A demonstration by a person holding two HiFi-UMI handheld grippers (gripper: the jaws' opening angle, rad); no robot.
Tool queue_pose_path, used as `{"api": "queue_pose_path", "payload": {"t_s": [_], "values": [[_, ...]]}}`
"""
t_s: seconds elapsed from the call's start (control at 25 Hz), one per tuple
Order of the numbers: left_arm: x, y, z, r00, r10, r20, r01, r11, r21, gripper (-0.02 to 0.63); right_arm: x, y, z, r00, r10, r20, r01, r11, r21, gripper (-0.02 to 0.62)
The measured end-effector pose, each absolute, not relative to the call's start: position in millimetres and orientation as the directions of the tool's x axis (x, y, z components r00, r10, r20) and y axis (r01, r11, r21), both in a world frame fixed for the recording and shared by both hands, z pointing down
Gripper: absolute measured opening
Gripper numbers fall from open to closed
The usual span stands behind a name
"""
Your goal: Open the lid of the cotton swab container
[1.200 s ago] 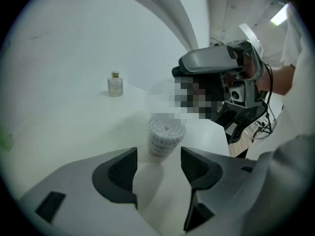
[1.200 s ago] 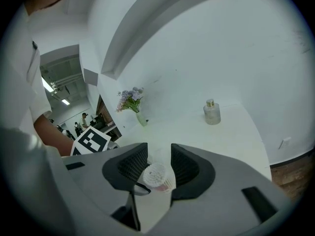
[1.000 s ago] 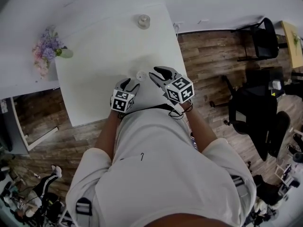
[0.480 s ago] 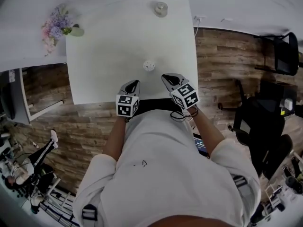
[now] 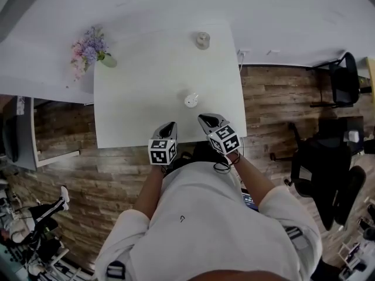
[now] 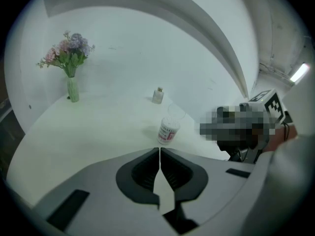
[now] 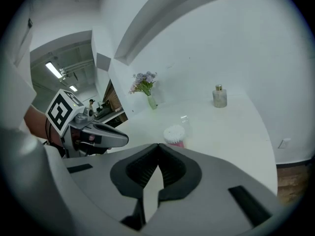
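Note:
The cotton swab container (image 5: 191, 100) is a small round tub with a pink label, and it stands upright on the white table (image 5: 135, 92). The left gripper view shows the container (image 6: 168, 131) full of white swab tips, with its clear lid (image 6: 176, 113) tipped back behind the rim. The container (image 7: 173, 135) and lid (image 7: 185, 119) look the same in the right gripper view. My left gripper (image 5: 170, 125) and right gripper (image 5: 203, 118) hover at the table's near edge, short of the container and touching nothing. Both are shut and empty, jaws meeting (image 6: 159, 151) (image 7: 158, 145).
A vase of purple and pink flowers (image 5: 89, 51) stands at the table's far left corner. A small glass bottle (image 5: 203, 40) sits at the far edge. Black office chairs (image 5: 319, 151) stand on the wooden floor to the right.
Both grippers have drawn back from the container toward the table's near edge. The jaws, apart beside the container a second ago, are now together. The container stays standing.

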State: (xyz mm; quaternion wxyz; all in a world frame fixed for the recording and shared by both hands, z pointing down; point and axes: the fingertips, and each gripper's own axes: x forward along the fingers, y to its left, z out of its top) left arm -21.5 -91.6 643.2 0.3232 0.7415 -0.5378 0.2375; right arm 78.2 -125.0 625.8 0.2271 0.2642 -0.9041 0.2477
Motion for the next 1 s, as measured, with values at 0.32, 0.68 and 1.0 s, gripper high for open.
{"api": "queue_pose_path", "payload": {"t_s": [0.32, 0.68, 1.0], "values": [[-49.6, -65.0, 580.3, 0.307, -0.788, 0.533, -0.95, -0.218, 0.225, 0.026, 66.5, -91.6, 582.8, -0.647, -0.587, 0.486, -0.74, 0.636, -0.218, -0.002], [-38.2, -50.6, 506.4, 0.309, -0.885, 0.349, -0.947, -0.251, 0.201, 0.026, 82.6, -66.5, 497.4, -0.602, -0.719, 0.348, -0.791, 0.598, -0.131, -0.002], [-32.5, -61.4, 416.7, 0.234, -0.952, 0.198, -0.971, -0.218, 0.102, 0.026, 96.5, -86.1, 401.1, -0.618, -0.762, 0.192, -0.779, 0.626, -0.022, -0.002]]}}
